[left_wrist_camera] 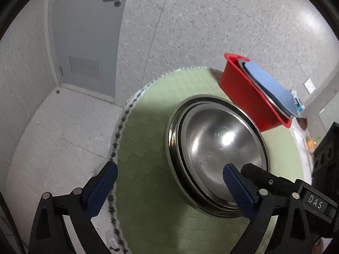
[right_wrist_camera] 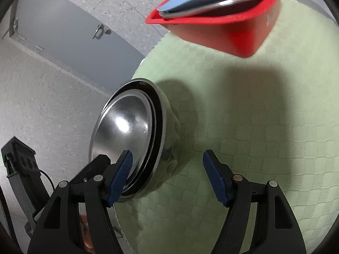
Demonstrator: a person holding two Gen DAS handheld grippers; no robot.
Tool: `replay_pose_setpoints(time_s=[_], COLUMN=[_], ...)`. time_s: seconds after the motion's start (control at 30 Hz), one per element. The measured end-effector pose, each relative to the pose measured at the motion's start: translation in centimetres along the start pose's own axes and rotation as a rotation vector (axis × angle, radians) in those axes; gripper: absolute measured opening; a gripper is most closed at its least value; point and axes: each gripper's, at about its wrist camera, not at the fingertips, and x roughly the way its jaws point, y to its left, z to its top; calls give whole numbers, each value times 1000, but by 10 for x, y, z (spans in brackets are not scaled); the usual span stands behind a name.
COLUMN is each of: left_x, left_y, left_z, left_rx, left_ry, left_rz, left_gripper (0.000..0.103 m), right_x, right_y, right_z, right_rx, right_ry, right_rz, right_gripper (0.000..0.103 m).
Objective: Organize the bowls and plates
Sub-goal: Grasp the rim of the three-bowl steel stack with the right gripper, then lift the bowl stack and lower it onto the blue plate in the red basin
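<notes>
Speckled grey walls and a grey door stand behind a round tabletop [right_wrist_camera: 264, 148] under green checked cloth. Nested steel bowls [left_wrist_camera: 216, 148] sit near its edge, a red bin [left_wrist_camera: 243, 97] of plates beyond. Both the left tool [left_wrist_camera: 169, 177] and right tool [right_wrist_camera: 167, 163] gape wide, holding nothing. Those bowls look stiff, light and slick; I'd pinch the rim.
</notes>
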Motion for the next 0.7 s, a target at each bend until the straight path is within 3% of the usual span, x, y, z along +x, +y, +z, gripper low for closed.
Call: replay_pose_setpoints(time_s=[0.07,0.13,0.27,0.3,0.7], left_x=[6,12,14,14,0], left_y=[1,2,3,3,-6], left_z=[3,7,13,15,13], left_rx=[-4,0,13,23,75], left_ry=[15,39,52,56,35], left_rz=[-10,-35,-68,-79,-77], left_gripper=[86,72,55,51,46], right_x=[4,8,13,13,-5], right_y=[-3,-5,-3,-2,0], right_z=[1,1,-1,-2,-4], right_rx=[12,21,23,22,-9], right_ry=[8,22,52,54,22], right_rz=[14,37,102,108,77], right_gripper=[71,70,54,53,50])
